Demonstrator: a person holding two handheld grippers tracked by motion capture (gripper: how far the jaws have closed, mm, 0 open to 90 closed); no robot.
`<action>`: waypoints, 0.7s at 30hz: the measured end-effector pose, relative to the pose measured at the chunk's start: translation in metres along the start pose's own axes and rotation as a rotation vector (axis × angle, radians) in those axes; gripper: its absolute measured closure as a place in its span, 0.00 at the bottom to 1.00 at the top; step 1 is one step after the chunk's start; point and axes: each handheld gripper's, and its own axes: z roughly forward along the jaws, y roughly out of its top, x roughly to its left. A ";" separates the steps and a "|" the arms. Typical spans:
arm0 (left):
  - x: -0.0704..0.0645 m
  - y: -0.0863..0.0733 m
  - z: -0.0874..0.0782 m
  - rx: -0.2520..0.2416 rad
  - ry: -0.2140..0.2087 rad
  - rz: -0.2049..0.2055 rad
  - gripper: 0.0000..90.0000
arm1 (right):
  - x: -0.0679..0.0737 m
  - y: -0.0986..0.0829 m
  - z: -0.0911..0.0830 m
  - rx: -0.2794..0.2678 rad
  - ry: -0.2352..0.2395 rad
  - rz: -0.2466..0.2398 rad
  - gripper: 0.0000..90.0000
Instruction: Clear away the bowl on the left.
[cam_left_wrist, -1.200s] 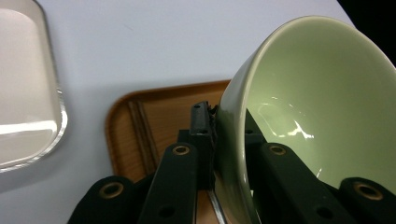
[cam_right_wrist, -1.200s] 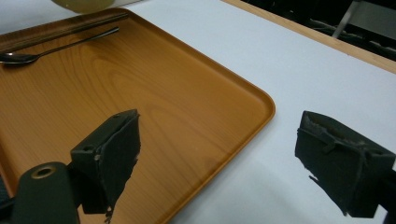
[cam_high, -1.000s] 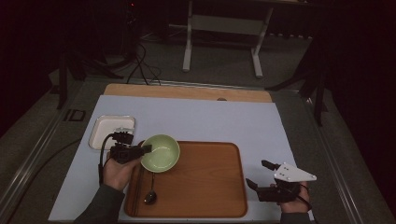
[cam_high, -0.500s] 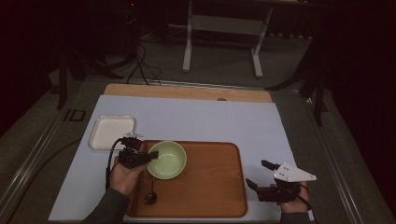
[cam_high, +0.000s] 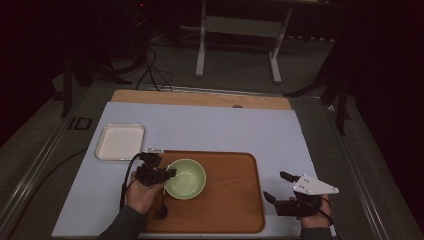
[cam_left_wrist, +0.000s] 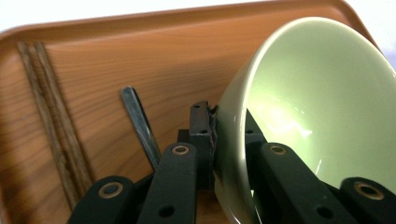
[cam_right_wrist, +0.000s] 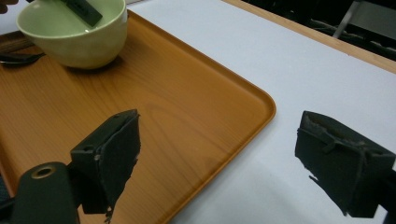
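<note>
High view, one green bowl (cam_high: 185, 178), one wooden tray (cam_high: 230, 200), two chopsticks (cam_left_wrist: 53, 126), one spoon (cam_high: 161, 212)

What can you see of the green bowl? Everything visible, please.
The green bowl is pale, glossy, ceramic-looking, round and empty, with highlights on its inner wall. It sits upright on the left part of the wooden tray. The left gripper clamps its rim, one jaw inside, one outside. A dark spoon lies beside it.
</note>
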 end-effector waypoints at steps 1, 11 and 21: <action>0.000 0.000 0.000 0.000 0.000 0.000 0.92 | 0.000 0.000 0.000 0.000 0.000 0.000 0.15; -0.003 -0.003 0.007 0.020 -0.002 -0.004 0.92 | 0.000 0.000 0.000 0.000 0.000 0.000 0.15; -0.002 -0.003 0.011 0.035 0.000 -0.008 0.92 | 0.000 0.000 0.001 0.000 0.001 0.000 0.15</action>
